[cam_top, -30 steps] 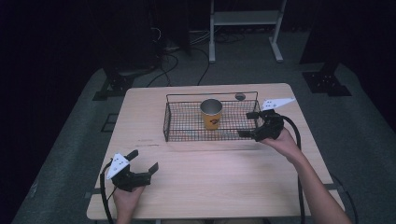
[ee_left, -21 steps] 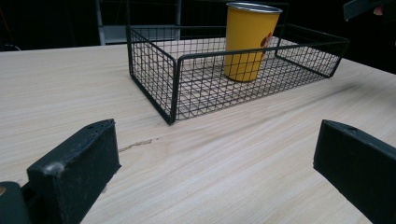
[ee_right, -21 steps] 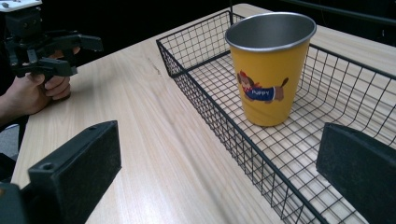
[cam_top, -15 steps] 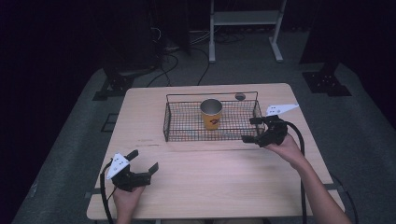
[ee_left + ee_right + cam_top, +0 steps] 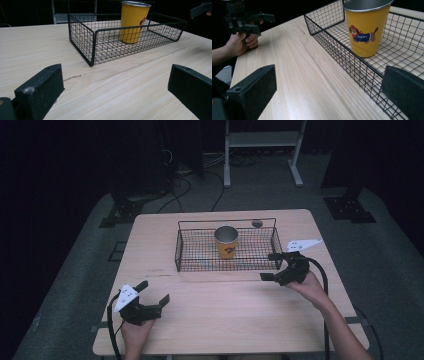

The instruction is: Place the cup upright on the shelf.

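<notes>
Your right gripper (image 5: pixel 272 266) sits just outside the right near corner of the black wire-mesh basket (image 5: pixel 200 265), jaws spread wide and holding nothing. The yellow metal cup with a silver rim (image 5: pixel 226 241) stands upright inside the basket, about mid-way along and toward its far side, touching neither gripper. In the right gripper view the cup (image 5: pixel 367 27) is ahead and right of centre, behind the basket's near wall (image 5: pixel 342 53).

Your left gripper (image 5: pixel 151 297) rests at the near left of the pale wooden table (image 5: pixel 235 320), well apart from the basket, jaws also wide apart and empty.

Step, as I judge it: the cup is seated in the basket and your right hand is clear of it, either just off a placement or lining up a reach. If you go for the cup, you'll need to lift over the basket wall, come down around the cup body, and close evenly so it doesn't tip.

Writing: the cup shows a cartoon dachshund in a blue coat lettered "PUPPY" (image 5: pixel 362 36). No other text legible.
</notes>
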Demonstrator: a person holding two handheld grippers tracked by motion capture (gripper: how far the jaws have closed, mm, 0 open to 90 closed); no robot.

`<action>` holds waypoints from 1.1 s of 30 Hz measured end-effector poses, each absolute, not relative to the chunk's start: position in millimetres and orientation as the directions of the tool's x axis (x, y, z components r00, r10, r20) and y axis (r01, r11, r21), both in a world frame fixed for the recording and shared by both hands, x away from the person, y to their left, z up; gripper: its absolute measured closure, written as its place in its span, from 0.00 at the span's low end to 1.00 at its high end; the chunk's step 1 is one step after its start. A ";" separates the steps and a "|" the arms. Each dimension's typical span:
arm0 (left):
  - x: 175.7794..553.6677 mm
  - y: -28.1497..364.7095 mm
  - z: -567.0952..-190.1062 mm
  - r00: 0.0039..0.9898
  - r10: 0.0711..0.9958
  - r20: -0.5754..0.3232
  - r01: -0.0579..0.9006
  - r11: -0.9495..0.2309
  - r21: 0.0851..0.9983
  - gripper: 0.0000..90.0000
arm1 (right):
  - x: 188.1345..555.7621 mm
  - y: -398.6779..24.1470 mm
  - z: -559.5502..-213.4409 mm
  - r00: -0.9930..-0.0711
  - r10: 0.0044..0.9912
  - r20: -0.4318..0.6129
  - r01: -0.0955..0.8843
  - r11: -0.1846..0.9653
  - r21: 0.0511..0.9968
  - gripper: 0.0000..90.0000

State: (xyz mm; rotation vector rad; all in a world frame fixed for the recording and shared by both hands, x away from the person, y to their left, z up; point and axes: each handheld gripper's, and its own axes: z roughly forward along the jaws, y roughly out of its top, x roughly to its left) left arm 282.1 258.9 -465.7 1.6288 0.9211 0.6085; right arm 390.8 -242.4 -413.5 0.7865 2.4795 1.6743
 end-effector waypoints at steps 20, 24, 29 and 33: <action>281.9 259.0 -465.6 0.563 0.823 -0.076 0.251 -0.083 0.964 0.00 | 370.9 -249.1 -425.0 -0.867 0.434 0.246 0.386 0.271 0.882 0.00; 281.9 259.0 -465.6 0.563 0.823 -0.076 0.251 -0.083 0.964 0.00 | 367.3 -249.3 -427.3 -0.864 0.437 0.249 0.392 0.274 0.878 0.00; 281.8 259.1 -465.6 0.563 0.823 -0.075 0.251 -0.084 0.964 0.00 | 363.4 -252.1 -431.4 -0.860 0.441 0.256 0.398 0.268 0.877 0.00; 281.7 258.9 -465.6 0.563 0.823 -0.075 0.252 -0.085 0.964 0.00 | 359.7 -254.7 -432.7 -0.855 0.451 0.257 0.399 0.255 0.880 0.00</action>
